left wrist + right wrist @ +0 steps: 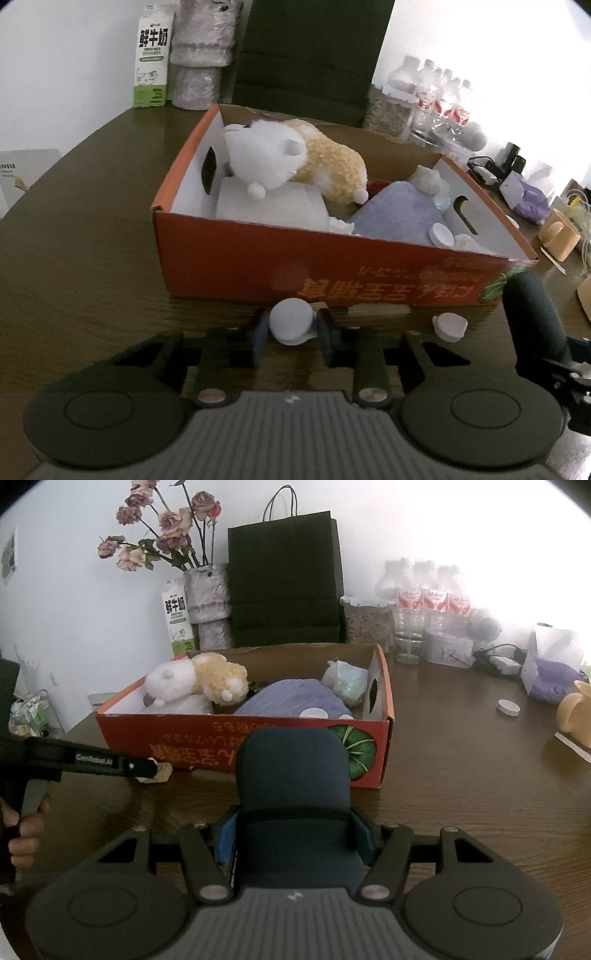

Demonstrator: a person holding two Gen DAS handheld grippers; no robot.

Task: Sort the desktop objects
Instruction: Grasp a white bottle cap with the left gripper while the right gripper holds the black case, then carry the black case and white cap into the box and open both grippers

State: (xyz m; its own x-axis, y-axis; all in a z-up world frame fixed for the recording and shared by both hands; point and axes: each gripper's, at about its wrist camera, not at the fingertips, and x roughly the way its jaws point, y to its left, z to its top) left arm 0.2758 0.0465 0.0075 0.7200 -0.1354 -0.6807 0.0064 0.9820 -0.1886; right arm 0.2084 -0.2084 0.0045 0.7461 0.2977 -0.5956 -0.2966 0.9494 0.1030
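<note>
An orange cardboard box [295, 258] [221, 738] on the dark wooden table holds a white-and-tan plush toy [295, 158] [195, 681], a purple cloth [399, 214] and small white items. In front of the box, my left gripper [291, 326] [147, 770] is shut on a small white-capped jar [290, 315] that stands on the table. My right gripper [295, 834] is shut on a dark blue rounded case [293, 771] [532, 314], held just before the box's front wall. A loose white cap [448, 326] lies between the two grippers.
A milk carton [179, 620], a vase of dried flowers [207, 594], a black paper bag [284, 579] and water bottles [428, 598] line the back. At the right are a tissue box [550, 664], a yellow mug [576, 712] and a white cap [509, 707]. A hand [26, 830] holds the left gripper.
</note>
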